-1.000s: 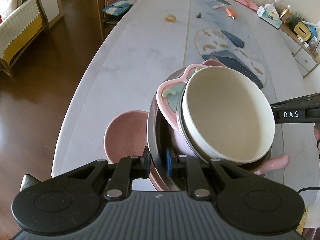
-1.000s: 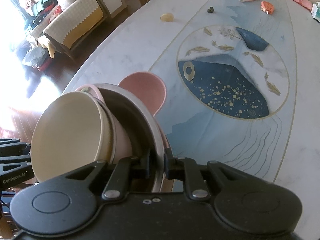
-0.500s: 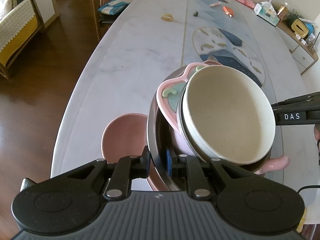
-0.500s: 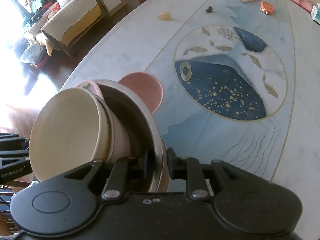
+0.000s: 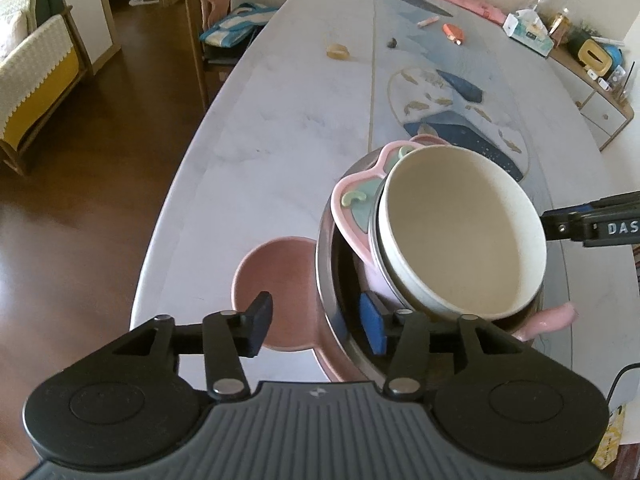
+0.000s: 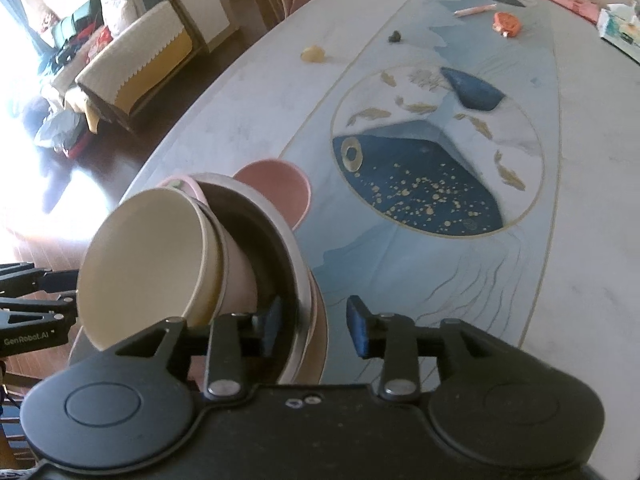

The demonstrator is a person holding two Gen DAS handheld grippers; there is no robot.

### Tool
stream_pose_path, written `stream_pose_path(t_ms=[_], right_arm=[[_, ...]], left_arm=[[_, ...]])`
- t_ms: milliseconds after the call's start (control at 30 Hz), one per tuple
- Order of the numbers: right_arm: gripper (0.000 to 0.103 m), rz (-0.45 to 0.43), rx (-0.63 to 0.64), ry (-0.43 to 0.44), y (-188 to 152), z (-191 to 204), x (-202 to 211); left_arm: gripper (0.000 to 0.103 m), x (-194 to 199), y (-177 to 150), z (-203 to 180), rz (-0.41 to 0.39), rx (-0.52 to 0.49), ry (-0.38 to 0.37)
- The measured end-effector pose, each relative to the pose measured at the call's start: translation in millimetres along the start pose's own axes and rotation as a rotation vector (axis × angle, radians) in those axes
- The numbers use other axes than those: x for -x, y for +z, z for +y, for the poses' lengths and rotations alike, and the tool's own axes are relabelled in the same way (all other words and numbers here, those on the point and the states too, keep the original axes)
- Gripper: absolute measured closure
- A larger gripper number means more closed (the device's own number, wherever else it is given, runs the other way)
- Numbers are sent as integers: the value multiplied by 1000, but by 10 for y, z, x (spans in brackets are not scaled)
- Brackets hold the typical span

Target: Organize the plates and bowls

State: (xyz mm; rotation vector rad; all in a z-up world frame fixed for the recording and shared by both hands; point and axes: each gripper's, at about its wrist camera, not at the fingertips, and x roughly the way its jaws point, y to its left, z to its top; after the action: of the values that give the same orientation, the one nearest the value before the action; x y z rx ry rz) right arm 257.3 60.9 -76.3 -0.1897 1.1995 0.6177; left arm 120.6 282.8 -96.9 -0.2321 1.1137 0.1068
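Note:
A steel bowl [image 5: 326, 280] [image 6: 296, 252] stands at the near end of the table. In it are a pink child's plate [image 5: 352, 216] and a cream bowl [image 5: 460, 232] [image 6: 148, 256], tilted. A pink bowl [image 5: 276, 280] [image 6: 276, 184] sits on the table beside the stack. My left gripper [image 5: 316, 322] is open, its fingers either side of the steel rim. My right gripper [image 6: 314, 324] is open, also straddling the steel rim on the opposite side.
The long marble table [image 5: 288, 128] has a blue fish inlay [image 6: 416, 184]. Small items lie far off: a yellow ring [image 5: 338, 52], an orange object [image 6: 506, 24], a tissue box [image 5: 528, 34]. A chair [image 5: 216, 36] and sofa [image 6: 136, 68] stand left.
Both grippers have opened and let go of the steel bowl's rim. The stack now rests lower, next to the pink bowl.

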Motion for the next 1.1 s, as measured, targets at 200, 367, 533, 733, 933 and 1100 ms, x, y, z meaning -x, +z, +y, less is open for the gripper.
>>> stream_pose_path(t_ms=[200,367,533,733,933,1100], right_arm=[[53,-70,19,15,-104,60,264],[44,-142,62,31,-222,154,525],[36,-211,101,52,-345,180,761],[22,-297,131,65,-535,147,1028],[11,-382,169,54,-793,92,1291],[3,-455,163,43,-998,25,1479]], left_arm=[[50,197,-36,-16,-48,-18,5],[50,387,-98,-120,-100,-33,22],[50,586,-189,-286,-162,-32,42],[32,863,-311,-522,-256,-30,52],[24,1096,-460,-816,-341,-40,50],[23,1206,-570,-1045,-387,-45,44]])
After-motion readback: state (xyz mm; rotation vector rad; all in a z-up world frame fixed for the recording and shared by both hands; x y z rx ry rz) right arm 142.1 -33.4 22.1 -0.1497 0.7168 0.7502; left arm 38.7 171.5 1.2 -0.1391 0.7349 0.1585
